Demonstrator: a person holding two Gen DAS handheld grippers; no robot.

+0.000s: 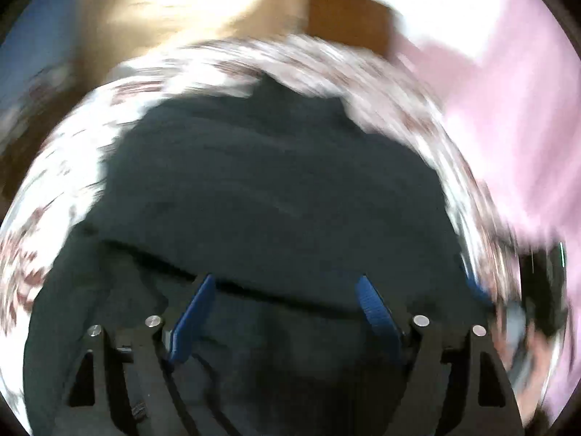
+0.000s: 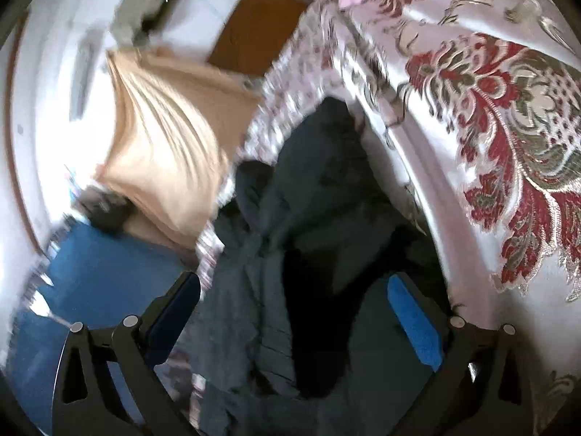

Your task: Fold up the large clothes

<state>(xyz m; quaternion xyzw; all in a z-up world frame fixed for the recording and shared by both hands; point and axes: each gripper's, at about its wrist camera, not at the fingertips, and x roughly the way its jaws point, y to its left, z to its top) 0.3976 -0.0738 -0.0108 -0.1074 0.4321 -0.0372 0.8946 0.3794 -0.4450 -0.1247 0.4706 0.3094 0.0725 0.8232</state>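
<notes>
A dark teal crumpled fabric garment [image 1: 276, 181] is spread on a white floral satin bedspread [image 2: 490, 116]. The left gripper [image 1: 287, 283] and right gripper [image 2: 294, 283] are both held wide open above it, nothing gripped

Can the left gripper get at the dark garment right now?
Probably yes: the left gripper stands open right above the dark garment, nothing between its fingers and the cloth.

Both grippers in my feeds, both pointing down at the dark garment [image 1: 276, 189]. Left gripper [image 1: 287, 283]: jaws spread wide, blue pads [image 1: 189, 323] clear on each side, nothing pinched; tips hover just above the garment's fold edge. Right gripper [image 2: 294, 290]: jaws also wide apart, pads [image 2: 414, 323] straddling the garment's bunched middle, not pressing it as far as I can tell.
</notes>
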